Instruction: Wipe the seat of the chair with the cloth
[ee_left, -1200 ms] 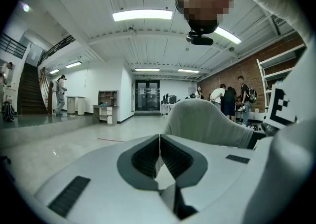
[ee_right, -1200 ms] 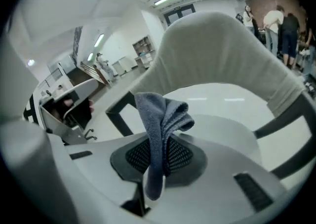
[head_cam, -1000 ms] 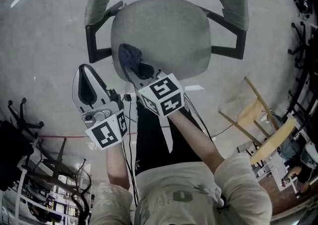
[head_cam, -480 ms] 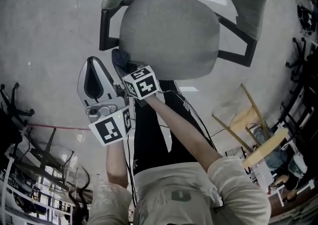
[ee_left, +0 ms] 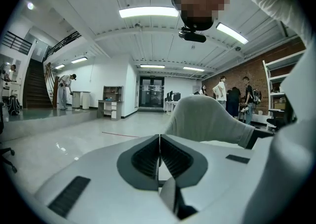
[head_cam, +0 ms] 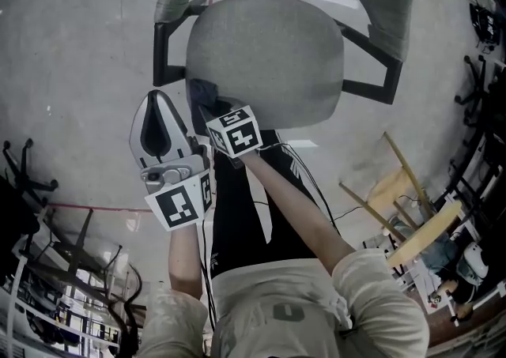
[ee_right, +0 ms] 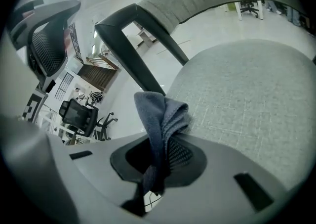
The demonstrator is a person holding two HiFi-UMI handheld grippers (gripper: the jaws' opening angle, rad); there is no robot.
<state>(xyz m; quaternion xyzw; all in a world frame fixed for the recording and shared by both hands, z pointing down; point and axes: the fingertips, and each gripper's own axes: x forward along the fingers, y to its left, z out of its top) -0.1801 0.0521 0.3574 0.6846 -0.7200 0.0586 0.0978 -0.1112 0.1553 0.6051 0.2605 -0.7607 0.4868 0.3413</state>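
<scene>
The right tongs (head_cam: 210, 105) are clamped on a dark blue-grey bunched microfibre cloth (ee_right: 160, 114), which sticks out beyond their tips and presses on the light grey fabric seat of the office chair (head_cam: 269, 56). The contact is at the seat's front rim, on the side toward the left tongs (head_cam: 156, 102), just below the black armrest strut (ee_right: 133, 45).

Compared with 1 second ago, the cloth has slid from further in on the cushion out toward that rim. Against 0.5 seconds ago, when it sat right on the edge, it is now slightly back on the fabric. That reads as 1 stroke finished and a return pass starting.

The left tongs are closed with nothing between them. They hang beside the right tongs, off the seat and over the floor, taking no part in the wiping.

Most of the cushion lies ahead of the right tongs and toward the grey backrest (head_cam: 395, 1), so much wiping probably remains.
</scene>
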